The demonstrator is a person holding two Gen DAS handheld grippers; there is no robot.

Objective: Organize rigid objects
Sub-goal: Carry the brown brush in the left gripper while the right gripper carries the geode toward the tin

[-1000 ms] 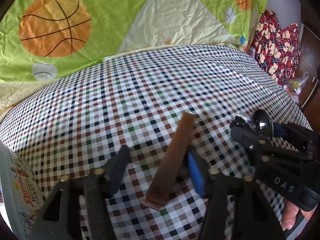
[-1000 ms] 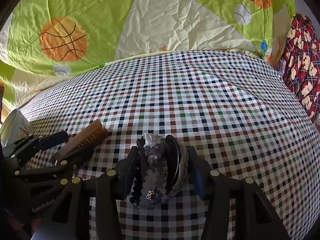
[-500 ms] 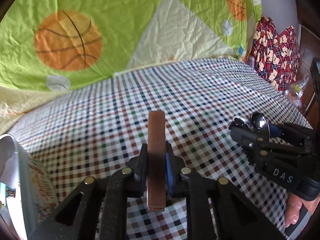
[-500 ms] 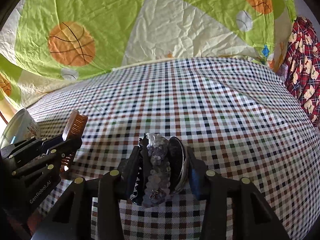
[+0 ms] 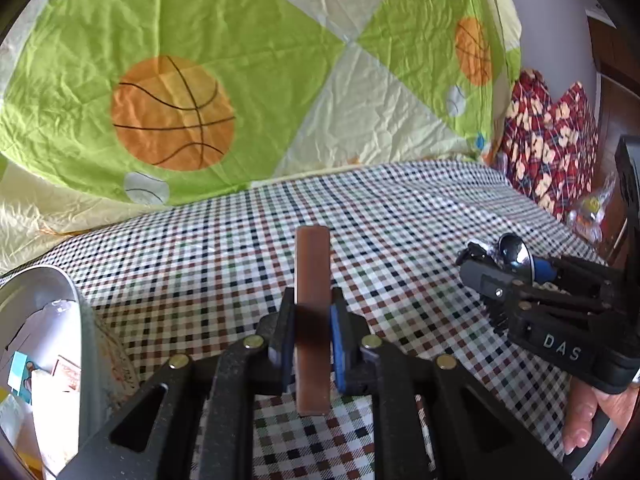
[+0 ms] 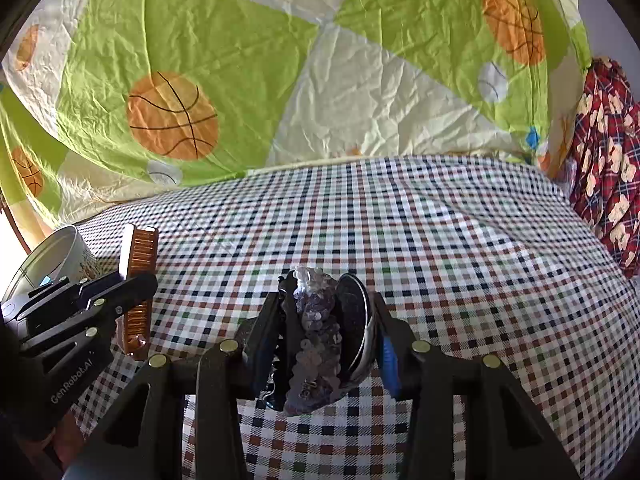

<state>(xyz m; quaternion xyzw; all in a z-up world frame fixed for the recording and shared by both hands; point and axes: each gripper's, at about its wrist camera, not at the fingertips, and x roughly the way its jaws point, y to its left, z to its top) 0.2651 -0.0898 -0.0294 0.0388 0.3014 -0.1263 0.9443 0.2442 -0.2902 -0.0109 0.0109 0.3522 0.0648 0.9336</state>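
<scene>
While the checked cloth (image 6: 440,240) is spread over the bench below, a brown comb (image 5: 312,312) is gripped upright between the closed pads of the left tool (image 5: 312,330), clear of the cloth. A sequined hair clip (image 6: 320,332), with a round dark mirror-like piece beside it, is clamped in the right tool (image 6: 326,334). A round tin (image 5: 44,356) is seen at the left edge, near the comb.
</scene>
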